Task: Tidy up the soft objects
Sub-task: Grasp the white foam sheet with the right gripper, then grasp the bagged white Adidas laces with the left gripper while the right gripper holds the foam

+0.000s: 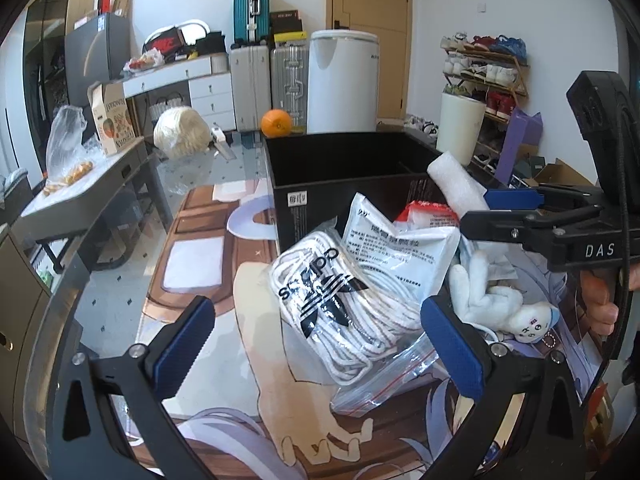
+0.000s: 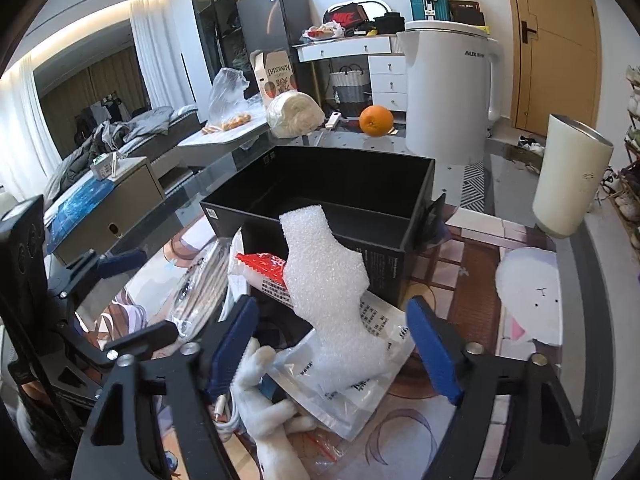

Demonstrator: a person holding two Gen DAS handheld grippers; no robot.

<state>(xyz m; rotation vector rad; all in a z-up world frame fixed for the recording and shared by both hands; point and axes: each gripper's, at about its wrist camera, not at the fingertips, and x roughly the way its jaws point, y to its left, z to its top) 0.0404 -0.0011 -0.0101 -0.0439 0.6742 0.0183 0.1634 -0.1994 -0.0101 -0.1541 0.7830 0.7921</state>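
A pile of soft things lies in front of a black open box (image 1: pixel 320 196) (image 2: pixel 400 224). My left gripper (image 1: pixel 316 344) is open and empty, its jaws on either side of a clear bag of white laces (image 1: pixel 340 312). A white printed pouch (image 1: pixel 400 248) leans behind it. A white plush toy (image 1: pixel 492 304) (image 2: pixel 264 408) lies to the right. My right gripper (image 2: pixel 332 348) is open around a white foam piece (image 2: pixel 328 292) resting on a printed pouch (image 2: pixel 372 380). A red and white packet (image 2: pixel 268 276) sits behind. The right gripper also shows in the left wrist view (image 1: pixel 508 208).
A white kettle (image 2: pixel 448 92) and an orange (image 2: pixel 376 120) stand behind the box. A cream tumbler (image 2: pixel 568 180) stands at the right. A wrapped white bundle (image 2: pixel 296 114) lies at the back. The table has a printed mat (image 1: pixel 224 320).
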